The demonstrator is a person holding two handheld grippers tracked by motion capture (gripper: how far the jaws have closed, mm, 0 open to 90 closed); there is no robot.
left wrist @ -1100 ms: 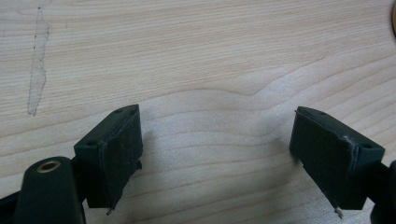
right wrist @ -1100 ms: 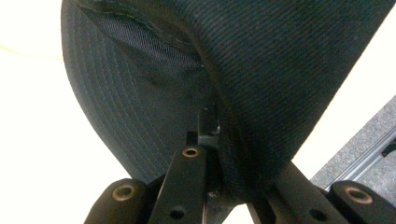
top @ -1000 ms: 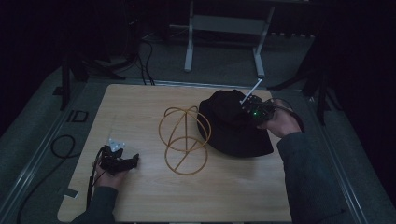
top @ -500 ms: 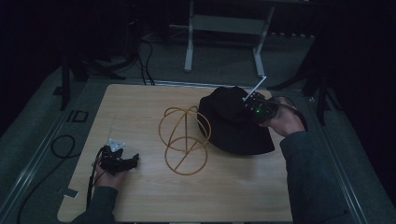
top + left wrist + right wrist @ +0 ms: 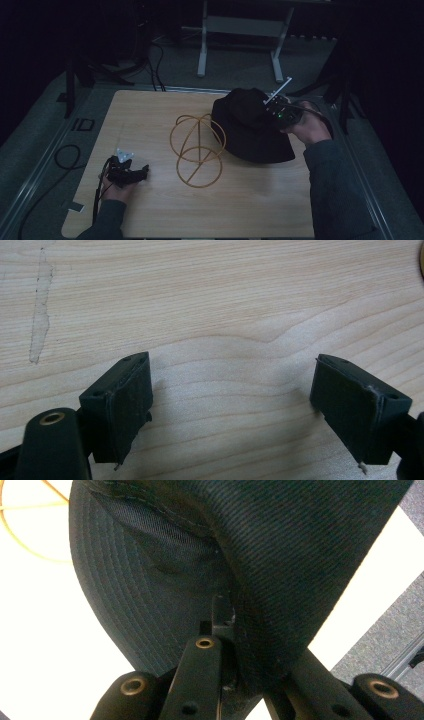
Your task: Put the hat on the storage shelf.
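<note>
Two grippers are seen in the high view. The right gripper [image 5: 272,107] is clamped on the right side of a black fabric bucket hat [image 5: 250,132], which lies at the right rear of the light wooden table [image 5: 150,115]. The hat's brim touches or just overlaps a yellow wire stand made of crossed hoops [image 5: 196,150] at mid-table; which of the two cannot be told. The left gripper [image 5: 140,172] is rested on the table near the front left corner, well apart from hat and stand.

Against the two earlier high-view pictures, little is changed: the hat, the stand and the left hand are found in the same spots, and the right hand is shifted only slightly. No lift is judged to have begun; the grasp looks settled, and moving the hat toward the stand is judged the likely next step.

Left gripper view: the left gripper [image 5: 230,410] is held released, jaws spread wide over bare wood grain, nothing between them.

Right gripper view: the right gripper [image 5: 225,630] is closed tight on the hat [image 5: 280,555], a fold of the crown fabric pinched between the jaws, stitched brim [image 5: 115,605] curving off to the left. A bit of the yellow wire [image 5: 30,550] is glimpsed at the upper left.
</note>
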